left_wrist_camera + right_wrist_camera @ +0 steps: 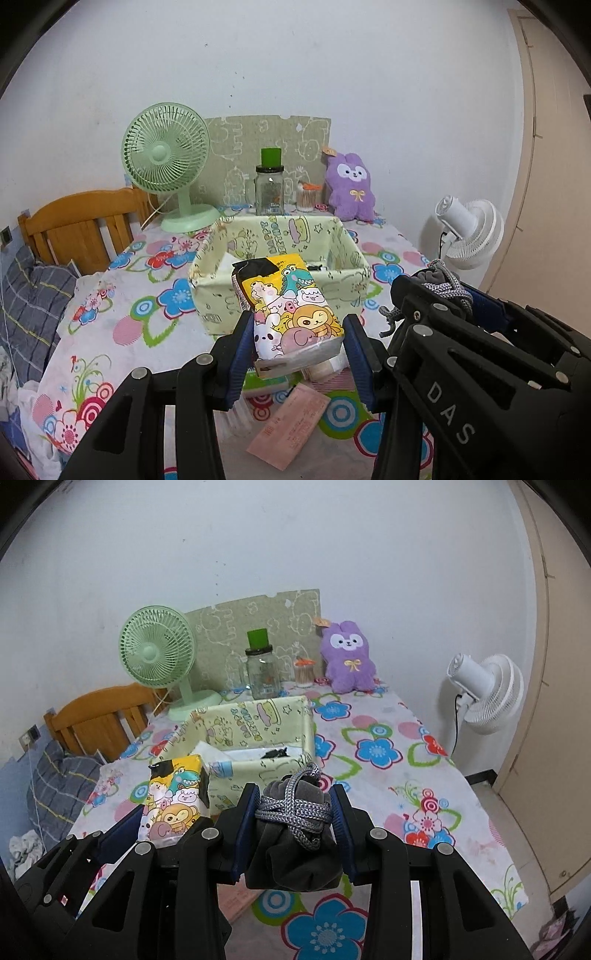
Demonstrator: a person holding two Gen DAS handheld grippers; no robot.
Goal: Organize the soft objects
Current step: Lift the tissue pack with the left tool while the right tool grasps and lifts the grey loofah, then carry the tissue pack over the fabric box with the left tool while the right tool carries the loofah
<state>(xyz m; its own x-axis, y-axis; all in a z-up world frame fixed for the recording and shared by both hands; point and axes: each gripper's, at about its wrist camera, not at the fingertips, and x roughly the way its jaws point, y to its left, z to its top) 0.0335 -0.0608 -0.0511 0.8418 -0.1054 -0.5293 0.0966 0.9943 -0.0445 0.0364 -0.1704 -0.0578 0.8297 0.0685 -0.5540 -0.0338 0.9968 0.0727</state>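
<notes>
The cartoon-print tissue pack [291,314] is clamped near its lower end between the blue pads of the left gripper [300,354]; the fingers [242,354] are set approx. half wide, pressed on both sides, w/ the pack raised above the worktop [110,332] and tilted away toward the fabric box [280,258]. The grey drawstring pouch [295,834] is pinched at its corded neck by the right gripper [295,830], fingers [243,830] narrow, the pouch body sagging below the pads. Both items are held just in front of the box, side by side. A pink paper slip [288,424] is seen on the floral cloth under the pack. Behind the box: green fan [166,162], glass jar [269,188], purple plush [351,184]
</notes>
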